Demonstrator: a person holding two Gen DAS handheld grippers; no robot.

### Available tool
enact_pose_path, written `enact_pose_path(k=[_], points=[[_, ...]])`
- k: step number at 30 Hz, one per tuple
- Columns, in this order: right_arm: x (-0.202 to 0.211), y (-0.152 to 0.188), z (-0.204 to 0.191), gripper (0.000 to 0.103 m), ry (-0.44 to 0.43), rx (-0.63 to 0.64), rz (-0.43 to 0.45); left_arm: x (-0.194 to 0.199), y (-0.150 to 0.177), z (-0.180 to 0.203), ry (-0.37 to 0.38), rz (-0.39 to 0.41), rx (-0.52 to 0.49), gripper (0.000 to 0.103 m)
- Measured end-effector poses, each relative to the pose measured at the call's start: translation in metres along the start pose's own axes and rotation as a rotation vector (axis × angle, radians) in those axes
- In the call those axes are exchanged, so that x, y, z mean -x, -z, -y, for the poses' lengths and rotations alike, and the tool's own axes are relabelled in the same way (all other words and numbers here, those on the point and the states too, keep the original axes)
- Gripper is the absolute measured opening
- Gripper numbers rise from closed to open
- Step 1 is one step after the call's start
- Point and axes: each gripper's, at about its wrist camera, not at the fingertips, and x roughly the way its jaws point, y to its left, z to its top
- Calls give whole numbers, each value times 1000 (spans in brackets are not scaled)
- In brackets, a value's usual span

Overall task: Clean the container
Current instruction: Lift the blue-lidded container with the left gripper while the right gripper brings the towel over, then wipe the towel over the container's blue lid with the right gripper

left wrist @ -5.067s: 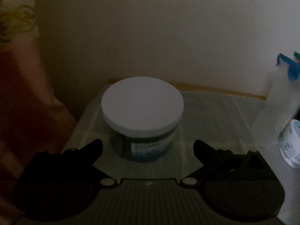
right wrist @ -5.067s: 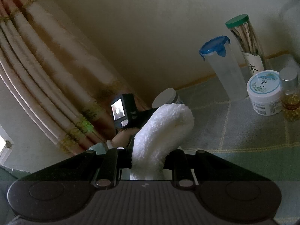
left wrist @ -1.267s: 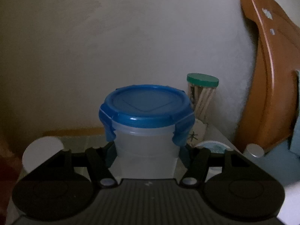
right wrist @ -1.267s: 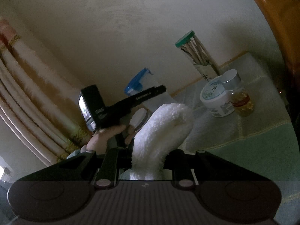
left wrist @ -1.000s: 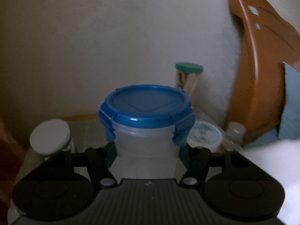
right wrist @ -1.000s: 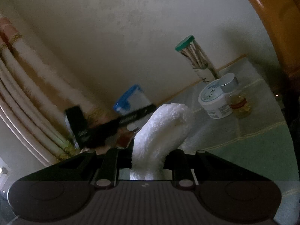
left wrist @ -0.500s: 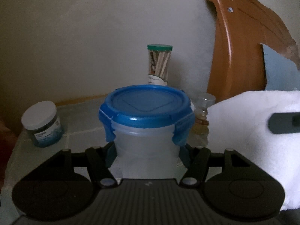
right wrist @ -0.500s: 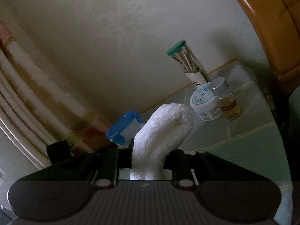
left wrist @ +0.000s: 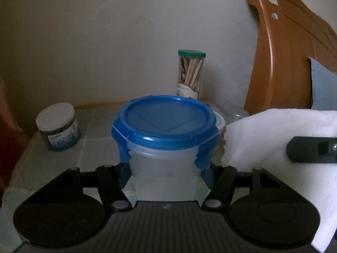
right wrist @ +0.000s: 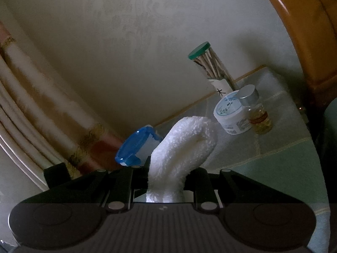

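Fluffy white cloth nears translucent (blue-lidded) container.

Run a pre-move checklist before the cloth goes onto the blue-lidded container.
1. Left gripper clamped on the container: ok, fingers sit against both sides of the clear body.
2. Right gripper holding the white cloth: ok, folded end sticks out forward.
3. Blue lid shut: ok on the two clips in view; any rear clips cannot tell.
4. Cloth touching the container: not ok, it sits just beside the lid.
5. Container lifted off the table: cannot tell, its base is hidden.
6. Dirt on the container: cannot tell, the lighting is dim.
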Motion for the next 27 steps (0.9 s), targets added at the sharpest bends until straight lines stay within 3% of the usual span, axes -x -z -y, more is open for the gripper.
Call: enact_pose_path(k=[3,7,14,24,27], points=[[0,-1,0,23,2,2,-2,2,1,-2,0,11,2,66],[-1,-3,0,23,4,3,1,9,0,-3,-5,53,-7,83],[1,-11,-8,23,25,46,9,13,5,-7,16,52,-21,83],[3,-55,-69,23,104,394,54,15,12,-14,37,76,-51,81],[-7,-62,-93,23,123,518,51,16,14,-16,56,83,-47,74]])
